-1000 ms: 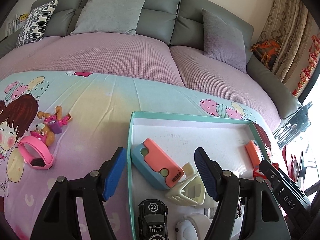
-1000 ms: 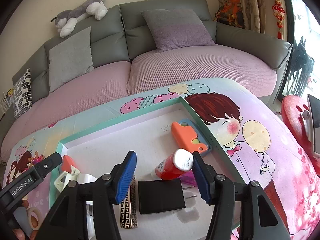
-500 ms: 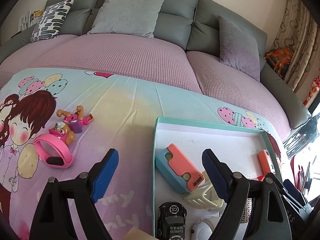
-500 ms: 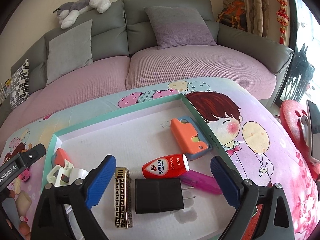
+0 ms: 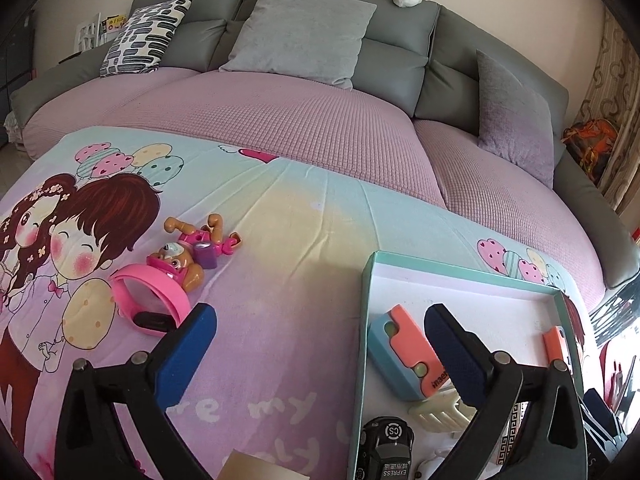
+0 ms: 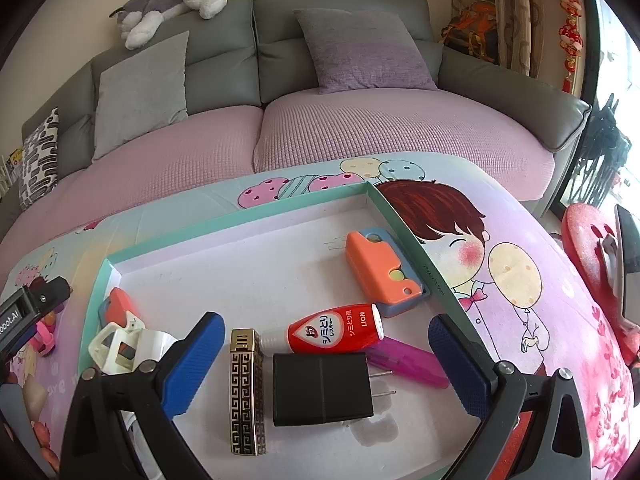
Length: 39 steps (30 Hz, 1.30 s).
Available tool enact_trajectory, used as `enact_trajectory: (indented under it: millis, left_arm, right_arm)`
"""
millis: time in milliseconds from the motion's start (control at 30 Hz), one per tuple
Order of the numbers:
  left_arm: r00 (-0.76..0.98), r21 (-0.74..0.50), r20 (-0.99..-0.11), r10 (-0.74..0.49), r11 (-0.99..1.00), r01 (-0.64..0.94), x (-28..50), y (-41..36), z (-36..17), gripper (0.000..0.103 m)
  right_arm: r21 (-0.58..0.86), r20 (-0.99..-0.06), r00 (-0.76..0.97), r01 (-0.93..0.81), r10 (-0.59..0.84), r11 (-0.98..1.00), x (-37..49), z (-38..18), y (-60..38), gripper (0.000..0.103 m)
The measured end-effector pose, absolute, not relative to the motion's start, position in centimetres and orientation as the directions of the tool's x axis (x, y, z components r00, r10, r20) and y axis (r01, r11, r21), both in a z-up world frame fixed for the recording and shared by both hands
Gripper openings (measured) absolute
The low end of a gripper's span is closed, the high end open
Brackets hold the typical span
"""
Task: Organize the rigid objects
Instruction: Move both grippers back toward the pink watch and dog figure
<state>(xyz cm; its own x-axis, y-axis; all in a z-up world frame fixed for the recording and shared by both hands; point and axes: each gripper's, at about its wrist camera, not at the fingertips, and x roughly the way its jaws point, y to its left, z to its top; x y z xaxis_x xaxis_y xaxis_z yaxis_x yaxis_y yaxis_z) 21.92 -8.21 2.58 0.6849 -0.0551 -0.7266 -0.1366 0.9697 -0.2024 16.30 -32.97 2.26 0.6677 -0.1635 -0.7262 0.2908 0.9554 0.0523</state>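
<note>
A white tray with a teal rim (image 6: pixel 240 216) lies on the cartoon-print sheet. In it are a red bottle (image 6: pixel 336 328) lying flat, a black plug (image 6: pixel 320 388), a gold-patterned lighter (image 6: pixel 245 392), a purple stick (image 6: pixel 408 360) and an orange-and-blue case (image 6: pixel 380 272). My right gripper (image 6: pixel 325 322) hovers over these with its jaws opening wide, gripping nothing. My left gripper (image 5: pixel 320 316) straddles the tray's left rim (image 5: pixel 366 320), its jaws opening and empty. A second orange-and-blue case (image 5: pixel 400 352), a cream clip (image 5: pixel 436 412) and a black toy car (image 5: pixel 386 452) sit by its right finger.
A pink wristband (image 5: pixel 150 304) and a toy pup (image 5: pixel 180 264) lie on the sheet left of the tray. A grey sofa with pink seat covers (image 5: pixel 280 128) and cushions runs behind. A red stool (image 6: pixel 592 240) stands at the right.
The right jaws spread and let go of the red bottle, which now lies flat in the tray. The left jaws widened too, and that gripper swung left toward the pink toys.
</note>
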Motion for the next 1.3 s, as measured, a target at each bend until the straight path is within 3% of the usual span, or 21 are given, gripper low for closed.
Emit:
enact_trajectory:
  millis: [567, 933, 1300]
  left_arm:
    - [0.693, -0.159, -0.721, 0.02, 0.968, -0.193, 21.2, -5.5, 3.9, 0.103]
    - [0.687, -0.146, -0.712, 0.145, 0.927, -0.346, 19.3, 1.0, 5.2, 0.103]
    - [0.601, -0.142, -0.765, 0.233, 0.848, -0.51, 16.2, 8.2, 3.4, 0.103]
  right_arm:
    - [0.074, -0.683, 0.719, 0.243, -0.129, 0.967, 16.2, 4.4, -30.8, 0.103]
    - [0.151, -0.637, 0.767, 0.03, 0.074, 0.988, 16.7, 6.0, -23.4, 0.103]
    - [0.174, -0.632, 0.745, -0.132, 0.213, 0.976, 16.7, 5.4, -16.4, 0.103]
